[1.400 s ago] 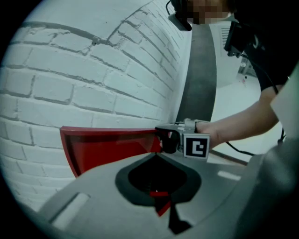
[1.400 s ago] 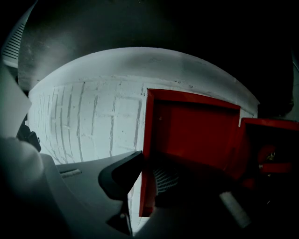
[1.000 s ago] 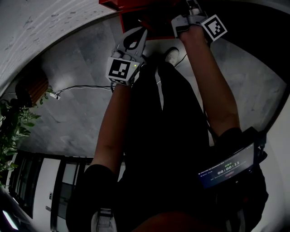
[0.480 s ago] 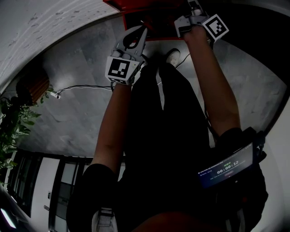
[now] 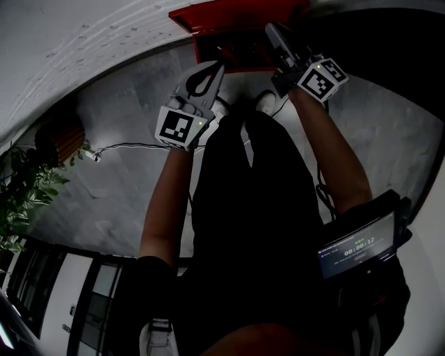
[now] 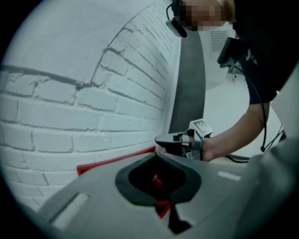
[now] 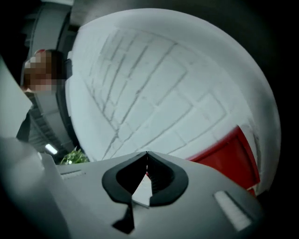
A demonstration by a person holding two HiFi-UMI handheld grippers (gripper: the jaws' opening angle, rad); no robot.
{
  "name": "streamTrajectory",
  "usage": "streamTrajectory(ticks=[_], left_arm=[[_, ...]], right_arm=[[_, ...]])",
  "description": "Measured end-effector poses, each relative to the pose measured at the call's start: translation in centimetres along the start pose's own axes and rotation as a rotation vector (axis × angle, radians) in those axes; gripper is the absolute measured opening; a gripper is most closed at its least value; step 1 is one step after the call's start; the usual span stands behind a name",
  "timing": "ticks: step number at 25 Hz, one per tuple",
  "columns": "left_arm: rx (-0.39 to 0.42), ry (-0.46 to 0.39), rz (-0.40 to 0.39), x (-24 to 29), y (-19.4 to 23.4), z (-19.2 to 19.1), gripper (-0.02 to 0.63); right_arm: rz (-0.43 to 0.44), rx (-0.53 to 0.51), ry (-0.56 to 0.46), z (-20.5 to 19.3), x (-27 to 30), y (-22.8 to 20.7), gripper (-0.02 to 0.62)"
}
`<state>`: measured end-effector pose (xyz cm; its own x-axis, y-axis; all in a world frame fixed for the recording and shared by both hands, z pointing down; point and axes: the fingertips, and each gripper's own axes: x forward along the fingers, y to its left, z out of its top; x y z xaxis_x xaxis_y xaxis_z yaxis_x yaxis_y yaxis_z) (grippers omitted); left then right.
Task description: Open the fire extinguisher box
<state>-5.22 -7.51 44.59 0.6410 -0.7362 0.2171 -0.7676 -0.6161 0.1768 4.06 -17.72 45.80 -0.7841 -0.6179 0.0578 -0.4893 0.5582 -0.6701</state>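
Roll of the right gripper (image 5: 272, 31) is new, its jaws just closed on nothing; left gripper (image 5: 220, 66) likewise closed, empty. Two grippers, one red box (image 5: 215, 17).

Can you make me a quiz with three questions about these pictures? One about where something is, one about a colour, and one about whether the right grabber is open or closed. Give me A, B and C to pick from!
1. In the head view, where is the green plant?
A. at the left edge
B. in the middle
C. at the top right

2. What colour is the fire extinguisher box?
A. blue
B. red
C. yellow

3. How do the jaws of the right gripper stand?
A. wide apart
B. clamped on a ball
C. together, with nothing between them

Answers:
1 A: its leaves show only at the far left of the head view.
2 B: the box is bright red against the white brick wall.
3 C: in the right gripper view the jaws have just been closing and their tips meet, gripping nothing.
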Motion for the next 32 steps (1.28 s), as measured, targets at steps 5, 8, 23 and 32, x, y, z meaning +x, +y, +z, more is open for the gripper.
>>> streamTrajectory(ticks=[5,8,23,32], left_arm=[[0.008,-0.008,-0.049,-3.3,-4.4,6.8,0.005],[0.003,-0.008,-0.054,-5.1,-6.5,10.3,0.005],[0.059,-0.065,-0.092,-12.0,-13.0,16.8,0.005],[0.082,-0.099,-0.104,-13.5,-16.3,20.1,0.005]], right_arm=[[0.151,-0.332,0.07,3.0,-3.0,10.2,0.009],[0.215,-0.465,0.1,4.3,-5.0,15.6,0.009],[0.381,-0.531,0.184,4.4,-11.9,29.9,0.009],[0.396,-0.61,0.141,7.8,-13.7,33.8,0.009]])
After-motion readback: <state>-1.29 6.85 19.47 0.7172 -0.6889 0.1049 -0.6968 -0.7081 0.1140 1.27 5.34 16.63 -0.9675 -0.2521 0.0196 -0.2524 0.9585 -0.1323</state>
